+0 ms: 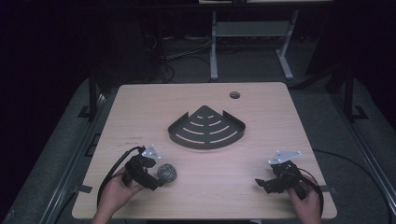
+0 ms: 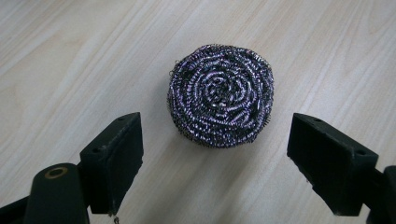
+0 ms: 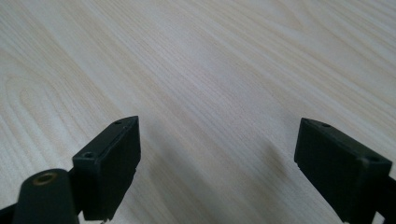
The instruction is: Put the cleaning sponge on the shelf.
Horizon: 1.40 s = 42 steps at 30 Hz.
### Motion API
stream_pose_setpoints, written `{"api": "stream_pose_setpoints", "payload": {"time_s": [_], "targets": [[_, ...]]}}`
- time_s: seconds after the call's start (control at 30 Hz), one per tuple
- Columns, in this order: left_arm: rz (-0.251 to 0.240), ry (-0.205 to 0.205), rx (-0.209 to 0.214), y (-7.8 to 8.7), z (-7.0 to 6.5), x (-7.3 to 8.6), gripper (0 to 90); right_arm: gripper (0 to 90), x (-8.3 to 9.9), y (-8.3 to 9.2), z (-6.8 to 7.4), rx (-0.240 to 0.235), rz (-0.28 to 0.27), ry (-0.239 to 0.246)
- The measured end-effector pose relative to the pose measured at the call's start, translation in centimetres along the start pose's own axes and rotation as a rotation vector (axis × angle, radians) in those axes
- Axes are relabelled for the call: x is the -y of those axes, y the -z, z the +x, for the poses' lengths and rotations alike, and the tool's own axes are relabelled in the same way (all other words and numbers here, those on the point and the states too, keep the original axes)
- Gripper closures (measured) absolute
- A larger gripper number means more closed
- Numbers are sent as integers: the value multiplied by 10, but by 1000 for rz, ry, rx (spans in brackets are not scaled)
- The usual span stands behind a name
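Metal frame behind table, prob desk

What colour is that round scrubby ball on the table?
The round coiled steel-wire scouring ball is dark silvery grey with a purplish shine, wound in a spiral. The left gripper view shows it best.

High view looks down over the table; gripper views hover close above it

No text, label, brand or number can be read anywhere in these views.
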<state>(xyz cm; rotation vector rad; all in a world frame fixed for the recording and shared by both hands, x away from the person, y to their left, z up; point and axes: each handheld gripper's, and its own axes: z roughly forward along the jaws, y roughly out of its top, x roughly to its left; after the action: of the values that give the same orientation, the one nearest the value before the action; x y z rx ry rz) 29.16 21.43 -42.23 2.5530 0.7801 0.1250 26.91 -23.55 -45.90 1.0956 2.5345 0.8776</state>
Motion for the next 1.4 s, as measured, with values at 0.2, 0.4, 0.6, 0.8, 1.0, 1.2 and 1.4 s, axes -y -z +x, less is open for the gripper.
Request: {"api": "stream_pose_setpoints", "payload": {"time_s": [0.2,0.4,0.6,0.8,1.0,1.2,1.4], "targets": [[12,-7,10,-6,-2,-5,178,140,0,1,0,0,-3,-1],[29,-10,17,-10,-2,-10,179,141,0,1,0,0,-3,0],[35,-16,16,-13,-2,-14,181,140,0,1,0,0,-4,0],[53,-17,27,-18,0,-17,196,140,0,1,0,-1,-3,1],[85,-24,20,-23,0,-20,216,141,0,1,0,-1,-3,2],[93,-31,21,-25,0,-25,235,141,0,2,0,-1,-3,1],[129,-43,22,-27,1,-28,271,141,1,2,-1,0,-4,-2]]}}
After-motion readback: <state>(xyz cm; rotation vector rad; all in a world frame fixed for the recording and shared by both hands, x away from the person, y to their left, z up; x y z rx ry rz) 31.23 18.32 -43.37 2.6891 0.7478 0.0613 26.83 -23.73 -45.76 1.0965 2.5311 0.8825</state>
